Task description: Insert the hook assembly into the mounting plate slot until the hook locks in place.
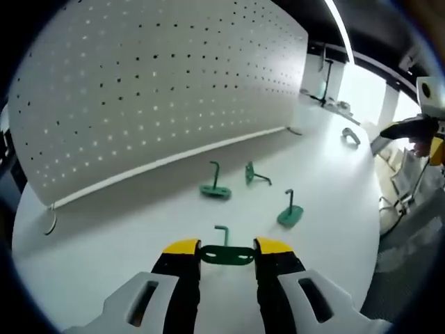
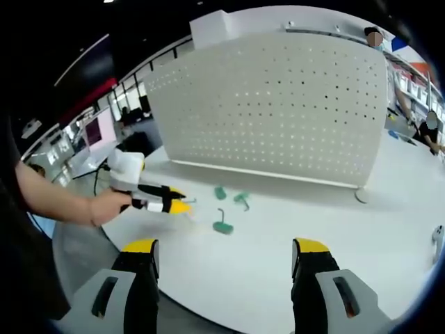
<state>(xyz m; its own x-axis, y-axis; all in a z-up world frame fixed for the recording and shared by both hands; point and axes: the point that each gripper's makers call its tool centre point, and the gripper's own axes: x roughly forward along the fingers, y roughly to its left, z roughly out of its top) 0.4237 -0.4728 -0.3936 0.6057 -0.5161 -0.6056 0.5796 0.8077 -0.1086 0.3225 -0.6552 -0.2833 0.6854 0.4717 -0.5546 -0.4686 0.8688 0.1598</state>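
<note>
The left tool grips one green metal hook plate between its jaws; three more green hooks lie on the white table ahead. The right tool stands wide open.

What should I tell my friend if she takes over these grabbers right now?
Left gripper: jaws shut on a green hook, held by its flat base just above the white table.
Right gripper: open, holding nothing, hanging back at the table's near edge.
Three more green hooks sit loose on the table, in front of the white pegboard.
Done: one hook is picked up.
Left: carry it to the pegboard, push it in until it locks. No hook hangs on the board yet.
</note>
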